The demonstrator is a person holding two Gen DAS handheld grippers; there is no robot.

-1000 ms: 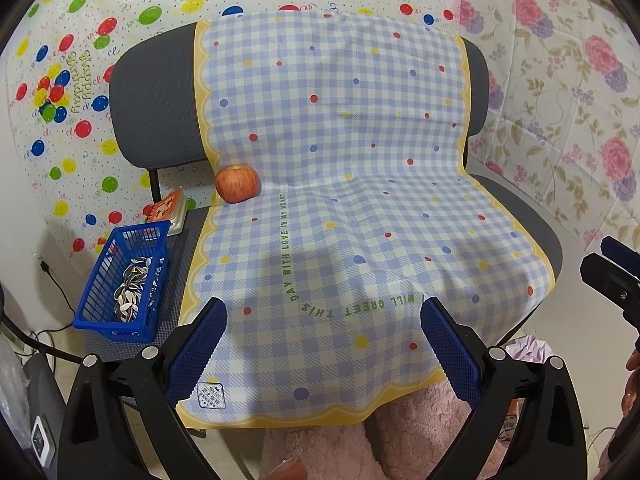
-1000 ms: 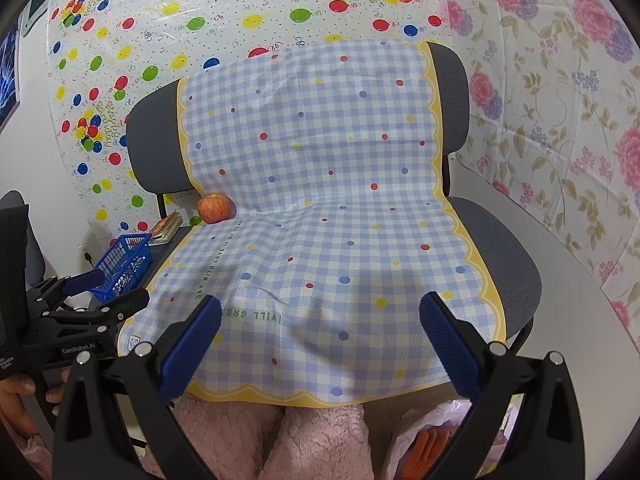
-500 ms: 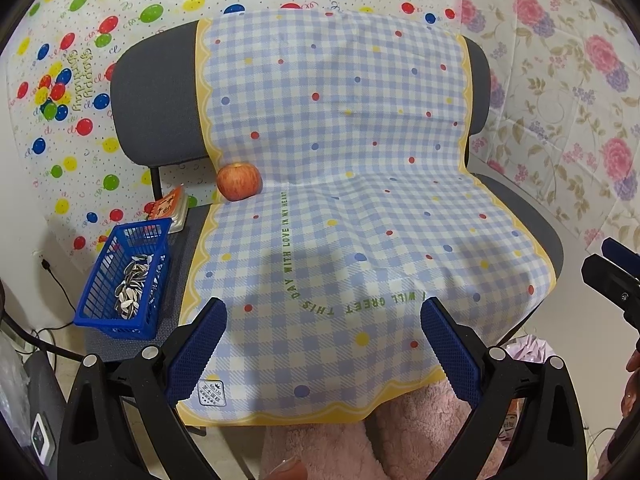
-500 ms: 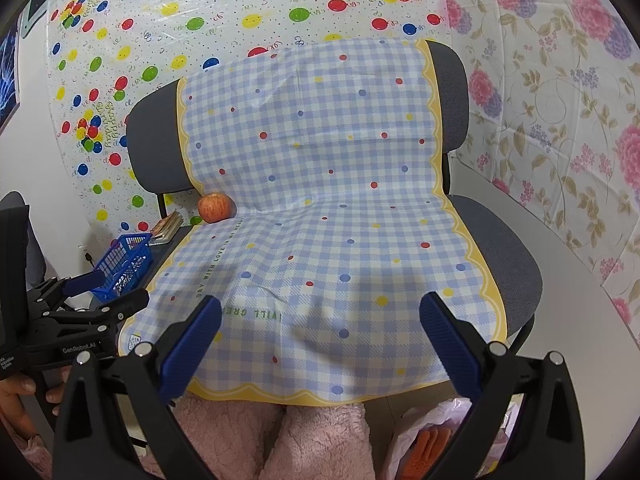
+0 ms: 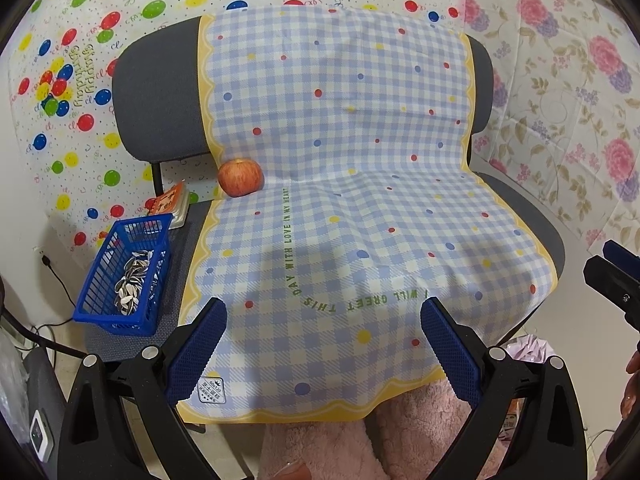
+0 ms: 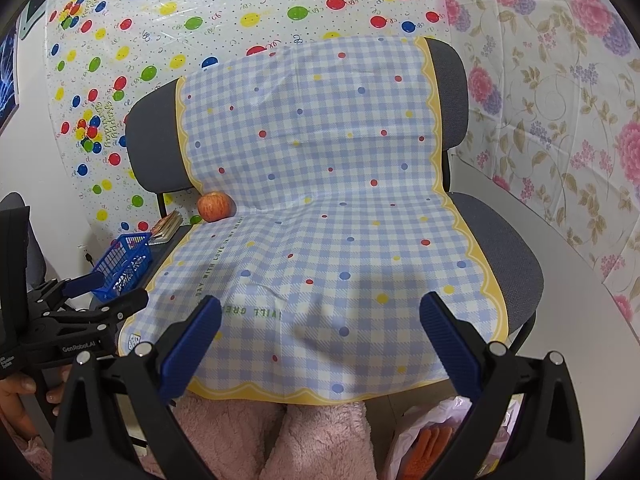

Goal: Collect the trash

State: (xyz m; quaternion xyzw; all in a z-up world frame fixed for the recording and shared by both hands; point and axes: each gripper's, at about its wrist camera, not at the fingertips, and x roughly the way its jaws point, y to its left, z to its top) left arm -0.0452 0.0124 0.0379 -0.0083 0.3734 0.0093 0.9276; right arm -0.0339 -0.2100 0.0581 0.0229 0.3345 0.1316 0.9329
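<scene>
A blue plastic basket (image 5: 124, 274) with sunflower seed shells (image 5: 134, 280) stands on the chair's left edge; it also shows in the right wrist view (image 6: 122, 266). A red apple (image 5: 241, 177) (image 6: 215, 206) rests at the seat's back left on the blue checked cloth (image 5: 360, 216). A pink plastic bag (image 6: 436, 436) with orange contents lies on the floor at the lower right. My left gripper (image 5: 323, 344) is open and empty before the seat's front edge. My right gripper (image 6: 320, 340) is open and empty, also before the front edge.
The grey chair (image 5: 156, 96) stands against a balloon-patterned sheet and a floral wall. An orange packet on a stack (image 5: 170, 204) lies behind the basket. Pink fluffy knees (image 5: 328, 444) are under the seat's front. A black cable (image 5: 48, 264) runs down the left wall.
</scene>
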